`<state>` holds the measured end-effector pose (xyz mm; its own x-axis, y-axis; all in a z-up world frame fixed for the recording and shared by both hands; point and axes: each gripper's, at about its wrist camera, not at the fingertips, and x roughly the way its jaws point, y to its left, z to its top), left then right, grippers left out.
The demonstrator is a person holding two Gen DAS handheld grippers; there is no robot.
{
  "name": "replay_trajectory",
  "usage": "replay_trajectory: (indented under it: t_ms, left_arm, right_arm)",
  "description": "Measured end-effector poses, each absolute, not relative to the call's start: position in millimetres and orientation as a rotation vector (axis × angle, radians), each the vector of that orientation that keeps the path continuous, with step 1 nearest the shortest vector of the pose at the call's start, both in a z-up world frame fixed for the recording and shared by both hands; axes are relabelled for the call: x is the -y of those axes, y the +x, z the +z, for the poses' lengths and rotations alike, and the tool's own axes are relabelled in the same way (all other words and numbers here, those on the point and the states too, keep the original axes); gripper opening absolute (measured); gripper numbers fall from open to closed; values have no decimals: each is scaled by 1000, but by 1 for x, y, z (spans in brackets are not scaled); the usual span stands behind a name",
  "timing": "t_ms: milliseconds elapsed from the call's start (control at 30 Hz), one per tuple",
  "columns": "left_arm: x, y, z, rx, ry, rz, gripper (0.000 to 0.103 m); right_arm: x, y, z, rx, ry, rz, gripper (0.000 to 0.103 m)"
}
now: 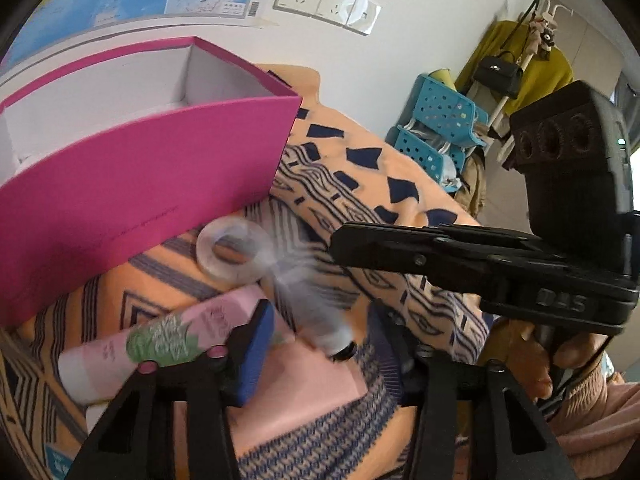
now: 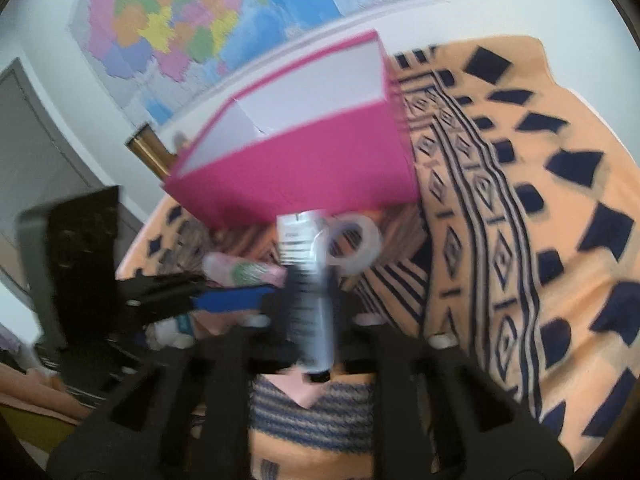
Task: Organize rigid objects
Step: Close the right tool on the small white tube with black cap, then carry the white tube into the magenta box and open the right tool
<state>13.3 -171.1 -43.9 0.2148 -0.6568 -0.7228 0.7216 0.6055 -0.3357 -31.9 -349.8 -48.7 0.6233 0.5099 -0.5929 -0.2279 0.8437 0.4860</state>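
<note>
An open pink box (image 1: 132,176) with white compartments stands on the patterned orange cloth (image 1: 400,184); it also shows in the right wrist view (image 2: 304,168). A clear tape roll (image 1: 232,252) lies in front of it, also seen in the right wrist view (image 2: 356,246). A pink tube (image 1: 160,340) lies by my left gripper (image 1: 320,344), which is open; its blue pad (image 1: 256,354) is beside the tube. My right gripper (image 2: 312,320) is shut on a blurred grey-white tube (image 2: 310,288), seen blurred in the left wrist view (image 1: 316,312).
Blue perforated baskets (image 1: 440,128) and a coat rack with a black bag (image 1: 500,72) stand at the right. A map (image 2: 208,20) and wall sockets (image 1: 324,0) are on the wall behind. A pink sheet (image 1: 312,384) lies on the cloth below the grippers.
</note>
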Motion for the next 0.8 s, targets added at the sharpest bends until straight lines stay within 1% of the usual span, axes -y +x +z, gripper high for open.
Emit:
replay_trajectory:
  t_ms: [167,333,400,467,567,633,667,700,767,800]
  left_arm:
    - [170,30,-44,-967,69,-916,42]
    - [145,34,-49,-988,51,-864,42]
    - [137,37,-51,-994,41,-838,42]
    - [129,41,-52,-995,31,-810,42]
    - [126,45,-52,-991,32,-795,43]
    - [130,47,-52,-993,50,-795,44]
    - [133,49,-53,-995,65,-798,44]
    - [137,50,-54,-998,80,-805,44]
    - [146,53,-57,-1011,104,-819,45]
    - [149,54,-59,-1022,112,-830,47]
  right_arm:
    - [346,-21,-41,-770,363,440,4]
    - [350,-7,-59,-869,347,438,19]
    - [344,-4,-67,-900,298,435,33]
    - [344,-2,-74,-917,278,402,36]
    - [357,-7,-81,-902,355,388,37]
    - [366,-14,-84,-897,385,357,43]
    - [370,-17,-86,-899,399,346,52]
    - [374,-22,-87,-899,413,333,56]
    - [379,-30,-90,-899,438,333,56]
    - [380,-33,-91,-900,454,336,56]
